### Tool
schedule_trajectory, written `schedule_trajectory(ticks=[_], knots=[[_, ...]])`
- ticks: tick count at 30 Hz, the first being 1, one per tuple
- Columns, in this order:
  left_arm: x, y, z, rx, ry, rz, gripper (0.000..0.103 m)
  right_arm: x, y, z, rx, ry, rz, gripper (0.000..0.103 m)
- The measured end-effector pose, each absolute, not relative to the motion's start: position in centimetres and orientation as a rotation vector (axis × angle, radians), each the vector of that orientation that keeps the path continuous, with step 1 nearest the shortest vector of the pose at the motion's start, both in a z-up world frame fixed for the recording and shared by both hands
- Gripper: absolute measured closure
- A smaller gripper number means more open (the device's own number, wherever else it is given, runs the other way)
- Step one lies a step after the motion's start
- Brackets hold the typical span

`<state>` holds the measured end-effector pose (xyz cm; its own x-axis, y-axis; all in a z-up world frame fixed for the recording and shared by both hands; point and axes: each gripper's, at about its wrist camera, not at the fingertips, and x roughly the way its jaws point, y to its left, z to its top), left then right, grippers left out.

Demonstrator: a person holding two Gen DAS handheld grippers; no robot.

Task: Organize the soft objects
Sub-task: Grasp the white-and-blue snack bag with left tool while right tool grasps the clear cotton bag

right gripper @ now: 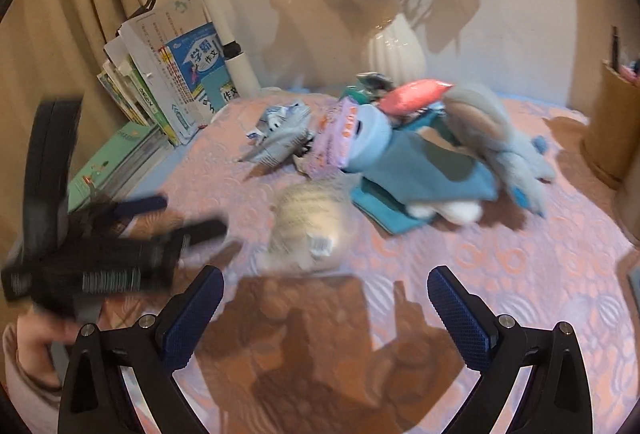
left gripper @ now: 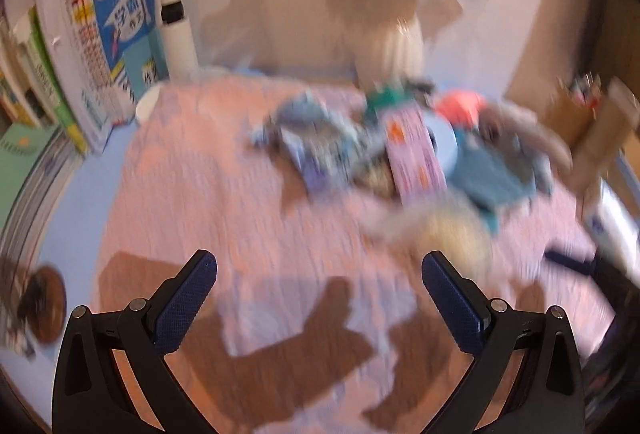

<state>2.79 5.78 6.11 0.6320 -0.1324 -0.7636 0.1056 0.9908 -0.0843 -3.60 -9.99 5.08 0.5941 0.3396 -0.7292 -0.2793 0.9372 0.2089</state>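
A pile of soft things lies on the pink patterned cloth (right gripper: 500, 254): a grey-blue plush toy (right gripper: 492, 130), a blue cloth (right gripper: 416, 174), a pink patterned packet (right gripper: 336, 138), a red-orange pouch (right gripper: 412, 94) and a grey printed bag (right gripper: 280, 138). A pale beige soft item (right gripper: 308, 226) lies in front of the pile, blurred. My right gripper (right gripper: 324, 290) is open and empty just short of it. My left gripper (left gripper: 320, 274) is open and empty over the cloth (left gripper: 200, 194); the pile (left gripper: 400, 146) is ahead to its right. It also shows blurred at the left of the right wrist view (right gripper: 160, 214).
A white vase of flowers (right gripper: 394, 50) stands behind the pile. Books (right gripper: 176, 74) lean at the back left beside a white lamp post (right gripper: 236, 62). A wooden pen holder (right gripper: 612, 126) stands at the right. A brown round object (left gripper: 48, 306) lies at the left.
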Motion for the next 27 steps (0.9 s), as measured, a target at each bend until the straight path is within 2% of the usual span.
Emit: schedule_trajectory(ticks=[5, 15, 16, 17, 18, 19, 22, 27], knots=[[8.4, 5.6, 7.7, 0.003, 0.826, -0.141, 0.001, -1.7, -10.2, 4.1, 0.122, 0.9, 0.343, 0.002], [13.3, 5.9, 3.5, -0.236, 0.953, -0.021, 0.002, 0.7, -9.7, 1.6, 0.176, 0.921, 0.277, 0.006], [13.4, 6.0, 3.2, -0.256, 0.948, -0.015, 0.003, 0.5, -9.6, 1.7, 0.163, 0.9, 0.268, 0.013], [13.3, 6.5, 2.7, -0.304, 0.935, -0.02, 0.018, 0.5, -9.7, 1.7, 0.158, 0.89, 0.27, 0.02], [13.3, 6.8, 2.3, -0.334, 0.936, -0.022, 0.057, 0.4, -9.7, 1.6, 0.161, 0.88, 0.282, 0.039], [13.3, 7.0, 1.9, -0.348, 0.952, -0.019, 0.057, 0.2, -9.6, 1.6, 0.167, 0.87, 0.296, 0.058], [12.6, 7.0, 2.0, -0.34, 0.909, -0.031, 0.059, 0.1, -10.1, 1.7, 0.207, 0.851, 0.341, 0.063], [11.3, 7.8, 2.3, -0.39, 0.882, -0.032, 0.06, -0.3, -11.6, 1.9, 0.301, 0.814, 0.406, 0.064]])
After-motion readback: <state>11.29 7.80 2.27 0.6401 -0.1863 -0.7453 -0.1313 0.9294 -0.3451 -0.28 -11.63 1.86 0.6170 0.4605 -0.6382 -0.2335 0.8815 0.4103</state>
